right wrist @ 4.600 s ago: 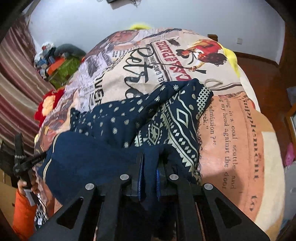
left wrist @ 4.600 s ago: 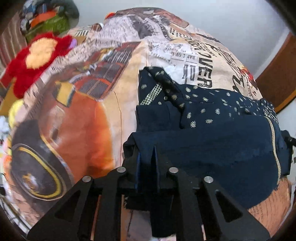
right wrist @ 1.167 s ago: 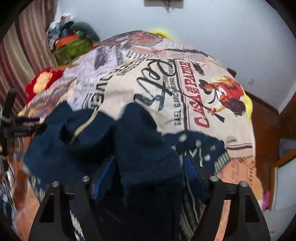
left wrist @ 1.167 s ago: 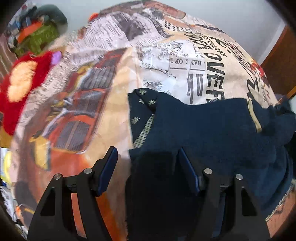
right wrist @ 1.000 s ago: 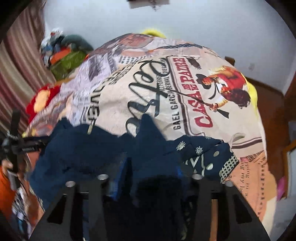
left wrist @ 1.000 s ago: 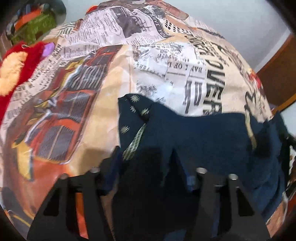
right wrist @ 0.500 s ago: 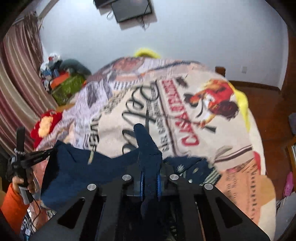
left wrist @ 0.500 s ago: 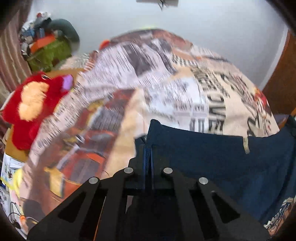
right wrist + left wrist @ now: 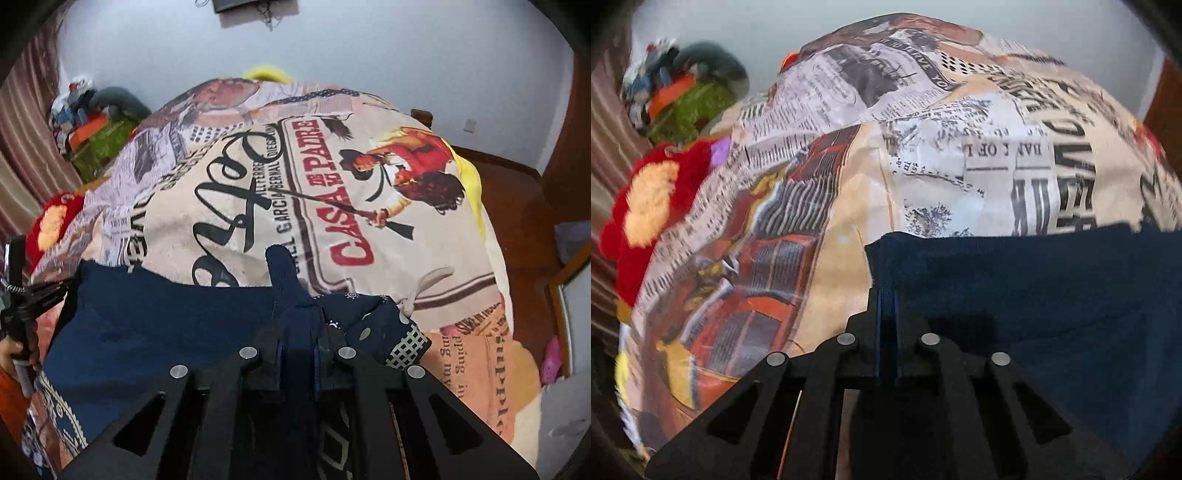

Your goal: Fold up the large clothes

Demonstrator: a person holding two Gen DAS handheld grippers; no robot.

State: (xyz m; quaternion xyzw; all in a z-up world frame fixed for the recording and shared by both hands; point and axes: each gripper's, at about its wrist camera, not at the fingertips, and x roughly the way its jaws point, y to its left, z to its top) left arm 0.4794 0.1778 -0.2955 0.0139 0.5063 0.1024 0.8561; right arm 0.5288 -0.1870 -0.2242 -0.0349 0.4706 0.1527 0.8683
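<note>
A: Reading bedspread [image 9: 369, 206] print, frame centre: "CASA DE MI PADRE".
B: Left gripper [image 9: 886, 314] and right gripper [image 9: 299, 325] jaws clamp navy garment [image 9: 1034, 295], lower frame; red plush toy [image 9: 646, 206] left.

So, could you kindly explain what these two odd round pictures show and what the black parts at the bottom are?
Each picture comes from a fisheye camera mounted on a hand-held gripper; a person holds one in each hand. The black parts are each gripper's two fingers. In the left wrist view the left gripper is shut on an edge of the navy garment. In the right wrist view the right gripper pinches another part of the same cloth. The garment lies over a bed covered by a printed blanket. A red plush toy sits at the bedside.
</note>
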